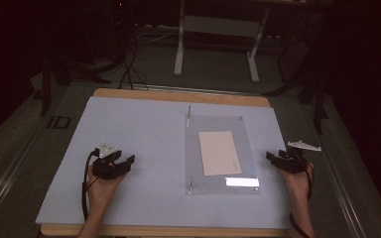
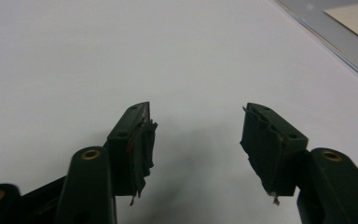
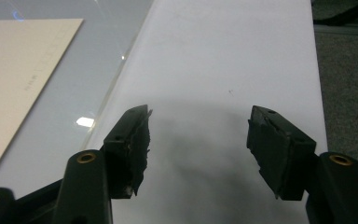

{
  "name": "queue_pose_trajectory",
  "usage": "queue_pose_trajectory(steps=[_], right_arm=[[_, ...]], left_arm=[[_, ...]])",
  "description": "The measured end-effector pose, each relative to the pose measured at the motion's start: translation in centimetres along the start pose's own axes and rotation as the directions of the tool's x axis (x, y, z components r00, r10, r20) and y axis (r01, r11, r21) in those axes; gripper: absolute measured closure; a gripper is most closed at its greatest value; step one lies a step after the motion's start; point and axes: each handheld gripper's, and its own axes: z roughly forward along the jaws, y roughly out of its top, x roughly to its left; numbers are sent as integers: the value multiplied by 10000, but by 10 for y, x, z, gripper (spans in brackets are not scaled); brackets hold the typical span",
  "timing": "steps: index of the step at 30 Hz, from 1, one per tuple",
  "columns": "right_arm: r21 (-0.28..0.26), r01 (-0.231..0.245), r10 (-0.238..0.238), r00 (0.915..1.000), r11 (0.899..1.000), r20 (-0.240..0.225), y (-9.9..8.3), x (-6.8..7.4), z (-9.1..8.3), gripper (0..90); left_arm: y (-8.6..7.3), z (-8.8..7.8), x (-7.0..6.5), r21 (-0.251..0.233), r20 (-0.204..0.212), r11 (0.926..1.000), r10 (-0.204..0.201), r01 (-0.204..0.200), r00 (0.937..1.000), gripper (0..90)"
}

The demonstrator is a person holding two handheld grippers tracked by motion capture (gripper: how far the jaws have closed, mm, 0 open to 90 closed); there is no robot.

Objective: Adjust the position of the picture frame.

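Item: cream paper sheet (image 1: 220, 152), flat under a clear acrylic plate (image 1: 198, 163) right of centre on the pale blue table cover (image 1: 139, 129). Metal pin (image 1: 189, 115) at the plate's 11 o'clock corner. Right gripper (image 1: 278, 159) at the plate's 3 o'clock, jaws spread, empty, sheet outside them. Left gripper (image 1: 121, 162) at 9 o'clock, well apart, jaws spread, empty.
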Motion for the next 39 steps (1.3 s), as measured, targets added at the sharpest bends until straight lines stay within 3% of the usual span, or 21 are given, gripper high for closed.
queue_pose_trajectory(steps=[5,7,11,15,17,19,20,21,26,28,30,34,36,37,38,39], right_arm=[[9,322,-322,9994,9995,-141,1,4,0,444],[51,451,-450,9986,9990,-266,1,7,1,475],[50,652,-649,9966,9979,-508,3,12,2,501],[107,832,-824,9949,9965,-574,4,17,3,497],[143,920,-911,9943,9957,-554,4,18,4,485],[151,1087,-1076,9924,9940,-589,4,20,4,474],[143,1133,-1122,9919,9935,-592,5,21,4,474],[143,1133,-1122,9919,9935,-592,5,21,4,474],[-14,1159,-1157,9903,9933,-764,5,21,3,464],[-45,1124,-1124,9909,9937,-737,5,20,2,464],[-84,1083,-1086,9912,9941,-758,5,19,2,463],[-77,1074,-1077,9915,9942,-735,4,18,2,462],[-80,1087,-1090,9911,9940,-758,4,19,3,461],[-80,1087,-1090,9911,9940,-758,4,19,3,461],[-80,1077,-1080,9913,9941,-748,4,19,3,461],[-57,1099,-1100,9912,9939,-739,4,19,3,461]], left_arm=[[1,1,-16,-37,513,9996,282,-281,9983,435],[2,0,-24,-121,794,9980,630,-622,9949,460],[4,-2,-43,-432,1221,9893,1438,-1395,9821,461],[5,-1,-60,-543,1720,9816,1896,-1829,9667,470],[5,0,-68,-493,2099,9781,2080,-2021,9554,470],[4,1,-77,-511,2449,9711,2384,-2330,9398,486],[4,2,-85,-473,2732,9631,2674,-2648,9240,497],[4,2,-85,-473,2732,9631,2674,-2648,9240,506],[0,0,-103,-495,3347,9573,2845,-2847,8984,508],[-2,-1,-109,-473,3426,9476,3125,-3160,8860,507],[-4,-1,-116,-568,3556,9425,3273,-3292,8755,506],[-7,1,-129,-746,4018,9303,3577,-3591,8430,499],[-8,2,-138,-855,4183,9191,3835,-3847,8234,499],[-8,2,-138,-855,4183,9191,3835,-3847,8234,501],[-10,6,-148,-923,4250,9067,4097,-4116,8071,501],[-10,9,-153,-910,4302,9025,4169,-4209,8007,506]])
